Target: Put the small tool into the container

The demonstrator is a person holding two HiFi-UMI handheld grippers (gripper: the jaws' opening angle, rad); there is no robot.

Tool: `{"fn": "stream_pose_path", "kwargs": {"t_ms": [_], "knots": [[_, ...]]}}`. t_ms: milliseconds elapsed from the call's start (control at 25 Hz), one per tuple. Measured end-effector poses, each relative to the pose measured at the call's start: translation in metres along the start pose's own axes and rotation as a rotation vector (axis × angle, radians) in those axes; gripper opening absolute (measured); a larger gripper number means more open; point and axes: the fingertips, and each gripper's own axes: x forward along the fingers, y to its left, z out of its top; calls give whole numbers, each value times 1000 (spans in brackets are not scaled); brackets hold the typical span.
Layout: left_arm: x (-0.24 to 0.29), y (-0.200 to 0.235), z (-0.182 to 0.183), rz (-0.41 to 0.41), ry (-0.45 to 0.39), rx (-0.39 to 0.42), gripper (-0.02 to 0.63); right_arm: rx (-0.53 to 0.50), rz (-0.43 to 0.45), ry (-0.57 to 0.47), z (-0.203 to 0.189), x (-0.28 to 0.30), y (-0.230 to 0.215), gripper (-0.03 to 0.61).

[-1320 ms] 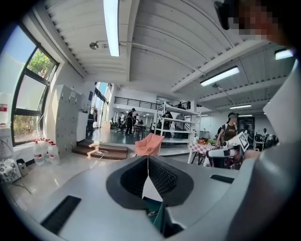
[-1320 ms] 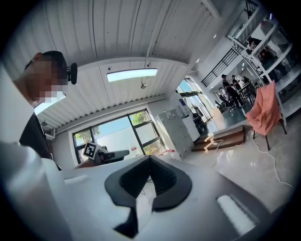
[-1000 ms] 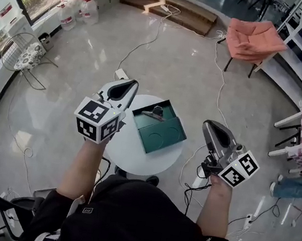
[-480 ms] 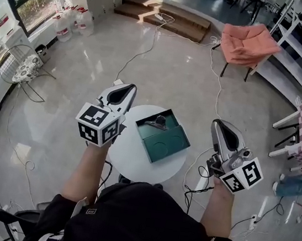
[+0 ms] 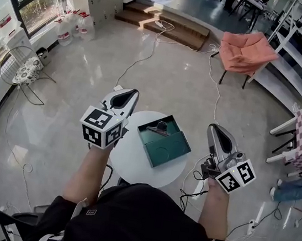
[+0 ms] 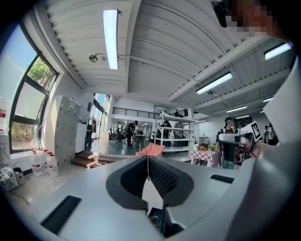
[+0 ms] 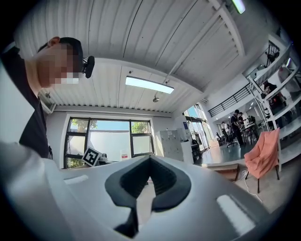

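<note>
Shifted slightly inward, left gripper and right gripper are held closed, empty, since small tool already lies in green container.

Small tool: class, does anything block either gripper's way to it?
Nothing visible does. The small tool lies at the far end of the green container on the round table; the left gripper and right gripper flank it, jaws shut and empty.
</note>
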Motion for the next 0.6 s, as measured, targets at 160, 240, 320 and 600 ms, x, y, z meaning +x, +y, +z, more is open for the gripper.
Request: {"fn": "stream_pose_path", "kwargs": {"t_ms": [160, 240, 320, 600], "knots": [[-10, 5, -4, 9, 6, -7, 11, -2, -3, -2, 0, 2, 6, 8], [-15, 8, -6, 15, 10, -9, 11, 4, -2, -4, -2, 3, 9, 8], [-20, 11, -9, 23, 13, -10, 11, 12, 0, -3, -5, 4, 10, 8], [-34, 15, -12, 60, 18, -15, 11, 14, 34, 9, -11, 7, 16, 8]]}}
